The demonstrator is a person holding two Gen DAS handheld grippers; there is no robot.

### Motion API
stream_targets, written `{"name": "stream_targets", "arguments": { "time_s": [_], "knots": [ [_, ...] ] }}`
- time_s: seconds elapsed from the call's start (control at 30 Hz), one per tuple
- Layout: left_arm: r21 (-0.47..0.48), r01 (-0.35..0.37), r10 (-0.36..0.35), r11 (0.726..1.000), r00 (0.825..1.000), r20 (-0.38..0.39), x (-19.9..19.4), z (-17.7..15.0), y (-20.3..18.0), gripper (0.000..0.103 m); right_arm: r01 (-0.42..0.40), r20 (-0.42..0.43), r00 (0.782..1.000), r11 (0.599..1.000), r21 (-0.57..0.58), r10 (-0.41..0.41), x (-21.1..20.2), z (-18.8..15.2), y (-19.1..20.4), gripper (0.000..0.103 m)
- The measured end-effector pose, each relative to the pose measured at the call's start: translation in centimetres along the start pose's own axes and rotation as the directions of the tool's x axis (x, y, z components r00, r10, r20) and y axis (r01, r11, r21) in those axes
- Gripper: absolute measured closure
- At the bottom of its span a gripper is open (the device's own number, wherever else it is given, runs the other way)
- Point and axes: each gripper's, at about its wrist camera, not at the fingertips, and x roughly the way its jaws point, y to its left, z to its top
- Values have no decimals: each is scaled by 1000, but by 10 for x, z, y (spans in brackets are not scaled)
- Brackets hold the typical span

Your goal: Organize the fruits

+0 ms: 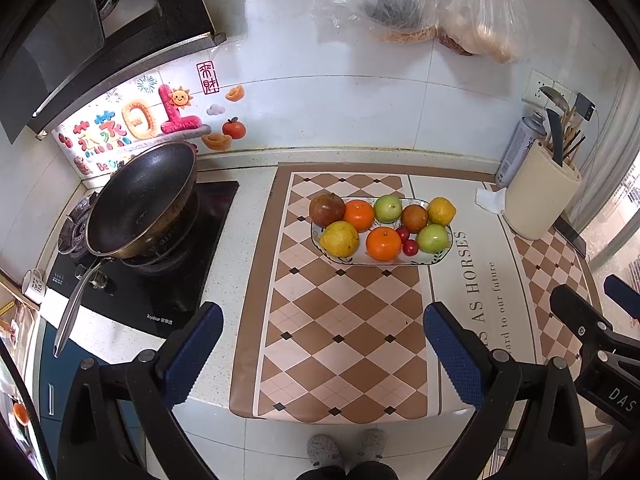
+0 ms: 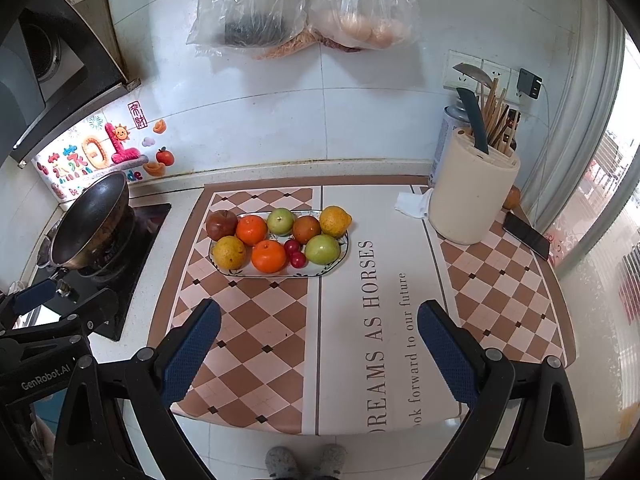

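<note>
Left gripper (image 1: 323,344): fingers (image 1: 192,350) spread wide, nothing between them, held above the near edge of the table (image 1: 232,248). Right gripper (image 2: 319,342): fingers (image 2: 191,350) likewise wide apart and empty, over the patterned mat (image 2: 352,360).

Both grippers are well apart from the fruit. All of it lies on one oblong plate (image 2: 338,262) toward the back of the mat, in two rows, the pieces touching or nearly so.

Contents, in the right wrist view: a dark red apple (image 2: 220,224) at the far left; two oranges (image 2: 268,256); two yellow pears (image 2: 229,253); two green apples (image 2: 322,249); one brownish round fruit (image 2: 306,229); two small red fruits (image 2: 297,259) wedged between the front orange and the front green apple.

Handling assessment: the round fruits look firm, moderately heavy and smooth-skinned, so liable to roll or slip; take each across its widest part. The pears probably bruise under pressure. The small red pair is light and hemmed in, and needs a narrow, gentle grip. The plate appears ceramic and breakable. Edge pieces offer the clearest access.

Nearby: a wok (image 2: 90,220) on the stove at left, a utensil holder (image 2: 472,196) at right.
</note>
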Motion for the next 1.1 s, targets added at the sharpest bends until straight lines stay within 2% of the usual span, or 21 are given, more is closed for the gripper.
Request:
{"name": "stream_targets", "arguments": {
  "time_s": [1.1],
  "knots": [
    [3, 16, -16, 1000, 1000, -10, -2, -2, -2, 0, 0, -2, 1000, 1000, 4, 0, -2, -2, -8, 2]
  ]
}}
